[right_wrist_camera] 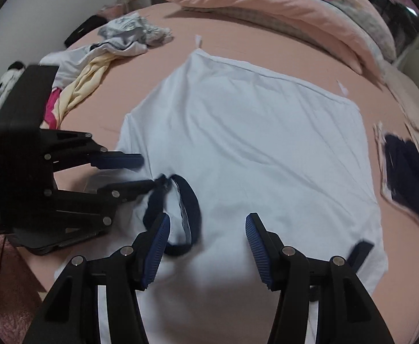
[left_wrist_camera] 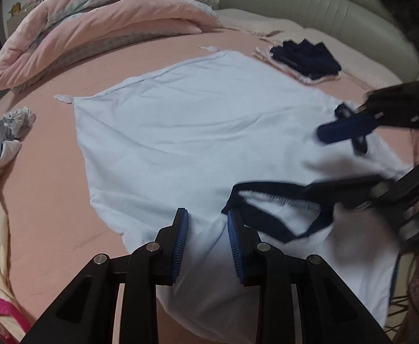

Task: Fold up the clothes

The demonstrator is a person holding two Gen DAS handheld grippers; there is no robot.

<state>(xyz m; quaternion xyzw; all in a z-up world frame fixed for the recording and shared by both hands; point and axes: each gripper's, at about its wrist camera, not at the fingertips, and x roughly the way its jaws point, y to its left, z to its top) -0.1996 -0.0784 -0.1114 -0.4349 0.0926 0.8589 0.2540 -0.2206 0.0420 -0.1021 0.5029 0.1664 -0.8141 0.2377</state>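
Observation:
A pale blue T-shirt (left_wrist_camera: 186,132) with a navy collar (left_wrist_camera: 266,200) lies spread flat on the pink bed, hem far from me; it also shows in the right wrist view (right_wrist_camera: 252,143) with its collar (right_wrist_camera: 183,215). My left gripper (left_wrist_camera: 207,242) is open low over the shirt's near shoulder, beside the collar; from the right wrist view it (right_wrist_camera: 145,172) is open at the collar's left. My right gripper (right_wrist_camera: 208,243) is open above the shirt's neck area, empty; in the left wrist view it (left_wrist_camera: 324,160) appears blurred at right.
A folded pink quilt (left_wrist_camera: 95,28) lies at the far side of the bed. A heap of loose clothes (right_wrist_camera: 103,57) lies at the left. A folded navy garment (left_wrist_camera: 304,57) sits on a pale cloth at the right. A green padded headboard (left_wrist_camera: 309,3) stands beyond.

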